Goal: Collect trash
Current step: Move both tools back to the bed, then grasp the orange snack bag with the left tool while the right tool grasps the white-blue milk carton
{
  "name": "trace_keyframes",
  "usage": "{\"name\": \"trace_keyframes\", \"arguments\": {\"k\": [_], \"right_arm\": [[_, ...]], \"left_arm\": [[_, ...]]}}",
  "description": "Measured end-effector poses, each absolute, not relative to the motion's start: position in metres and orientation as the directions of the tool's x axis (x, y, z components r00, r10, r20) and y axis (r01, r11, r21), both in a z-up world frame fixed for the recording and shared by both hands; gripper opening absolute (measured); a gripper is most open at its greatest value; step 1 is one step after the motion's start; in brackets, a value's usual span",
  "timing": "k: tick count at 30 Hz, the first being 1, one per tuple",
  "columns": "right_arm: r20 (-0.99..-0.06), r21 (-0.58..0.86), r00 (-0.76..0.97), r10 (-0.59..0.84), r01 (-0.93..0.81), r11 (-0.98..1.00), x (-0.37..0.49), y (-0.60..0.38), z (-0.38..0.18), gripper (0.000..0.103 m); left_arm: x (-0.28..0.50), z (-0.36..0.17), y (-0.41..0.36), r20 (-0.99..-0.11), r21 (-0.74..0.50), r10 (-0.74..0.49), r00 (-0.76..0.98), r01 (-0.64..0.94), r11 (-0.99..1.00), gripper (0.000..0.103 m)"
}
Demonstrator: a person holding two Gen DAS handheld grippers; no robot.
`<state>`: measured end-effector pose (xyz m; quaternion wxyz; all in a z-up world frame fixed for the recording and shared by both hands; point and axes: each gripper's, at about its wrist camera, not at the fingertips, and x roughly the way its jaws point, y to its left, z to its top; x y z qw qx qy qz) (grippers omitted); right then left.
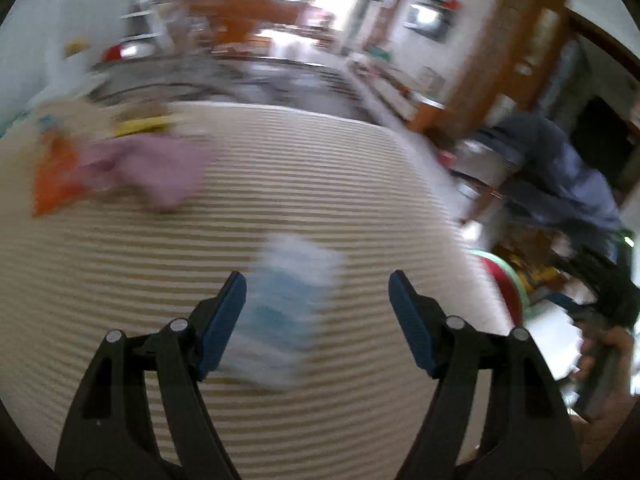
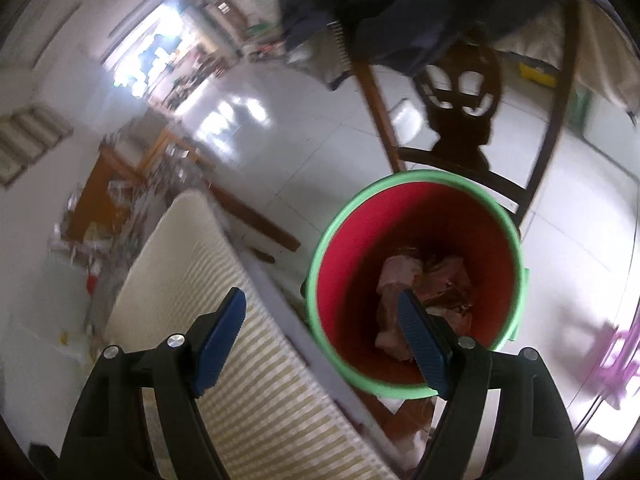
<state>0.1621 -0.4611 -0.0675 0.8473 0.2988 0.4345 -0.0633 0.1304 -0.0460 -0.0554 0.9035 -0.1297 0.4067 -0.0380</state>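
Note:
In the left wrist view a blurred blue-and-white packet (image 1: 288,312) lies on the striped tablecloth (image 1: 280,184). My left gripper (image 1: 318,284) hovers over it, open, with the packet showing between the wide-apart blue fingers and not pinched. Farther left lie a pink crumpled piece (image 1: 160,172), an orange wrapper (image 1: 52,184) and a yellow item (image 1: 140,126). In the right wrist view my right gripper (image 2: 320,296) stands open and empty at the table's edge, its right finger over a red bin with a green rim (image 2: 348,208). Crumpled pinkish and brown trash (image 2: 404,276) lies inside the bin.
The bin (image 1: 508,276) stands on the floor off the table's right edge. Behind it is a wooden chair (image 2: 460,120) draped with a dark jacket (image 2: 400,8). A hand (image 1: 600,356) holds the other gripper. Glossy tiled floor (image 2: 280,120) surrounds the table; a purple plastic thing (image 2: 624,352) sits at right.

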Motion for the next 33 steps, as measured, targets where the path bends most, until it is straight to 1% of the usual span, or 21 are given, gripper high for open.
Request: {"name": "trace_keyframes", "arguments": {"k": [3, 7, 12, 16, 21, 22, 23, 26, 29, 30, 31, 32, 33], "right_arm": [[-0.784, 0.410, 0.595, 0.175, 0.286, 0.866, 0.171, -0.428, -0.067, 0.077], [-0.781, 0.412, 0.573, 0.250, 0.172, 0.895, 0.174, -0.388, -0.071, 0.077], [-0.785, 0.370, 0.550, 0.286, 0.045, 0.928, 0.176, -0.336, -0.075, 0.077], [-0.771, 0.395, 0.543, 0.333, -0.002, 0.919, 0.173, -0.313, -0.079, 0.077], [-0.730, 0.445, 0.556, 0.397, -0.054, 0.894, 0.170, -0.287, -0.078, 0.078], [-0.725, 0.448, 0.554, 0.410, -0.073, 0.891, 0.170, -0.281, -0.078, 0.081], [-0.721, 0.448, 0.553, 0.417, -0.087, 0.890, 0.169, -0.275, -0.077, 0.085], [-0.720, 0.429, 0.542, 0.433, -0.142, 0.892, 0.170, -0.257, -0.078, 0.086], [-0.734, 0.400, 0.525, 0.431, -0.179, 0.899, 0.172, -0.244, -0.081, 0.086], [-0.738, 0.395, 0.518, 0.432, -0.187, 0.899, 0.172, -0.241, -0.083, 0.086], [-0.742, 0.394, 0.510, 0.435, -0.193, 0.898, 0.173, -0.240, -0.084, 0.086], [-0.745, 0.395, 0.502, 0.441, -0.202, 0.896, 0.173, -0.238, -0.085, 0.086], [-0.747, 0.393, 0.496, 0.444, -0.209, 0.895, 0.173, -0.235, -0.086, 0.086]], "left_arm": [[0.131, -0.063, 0.006, -0.741, -0.261, -0.097, 0.665, -0.152, 0.953, 0.071], [0.138, -0.061, 0.074, -0.732, -0.237, 0.024, 0.681, -0.287, 0.928, 0.071], [0.168, -0.060, 0.140, -0.742, -0.272, 0.087, 0.665, -0.417, 0.867, 0.071], [0.190, -0.062, 0.170, -0.744, -0.260, 0.140, 0.653, -0.477, 0.840, 0.071], [0.214, -0.068, 0.192, -0.753, -0.260, 0.157, 0.639, -0.508, 0.821, 0.072], [0.220, -0.071, 0.194, -0.759, -0.262, 0.152, 0.634, -0.510, 0.819, 0.074], [0.226, -0.076, 0.196, -0.771, -0.256, 0.154, 0.618, -0.521, 0.814, 0.075], [0.241, -0.091, 0.203, -0.803, -0.264, 0.131, 0.582, -0.544, 0.797, 0.075], [0.248, -0.104, 0.209, -0.828, -0.247, 0.133, 0.545, -0.567, 0.786, 0.074], [0.247, -0.105, 0.212, -0.829, -0.256, 0.124, 0.545, -0.567, 0.783, 0.072], [0.246, -0.106, 0.213, -0.828, -0.260, 0.121, 0.548, -0.565, 0.783, 0.061], [0.245, -0.105, 0.212, -0.826, -0.253, 0.127, 0.549, -0.563, 0.787, 0.055], [0.242, -0.104, 0.211, -0.825, -0.246, 0.129, 0.550, -0.556, 0.794, 0.054]]}}
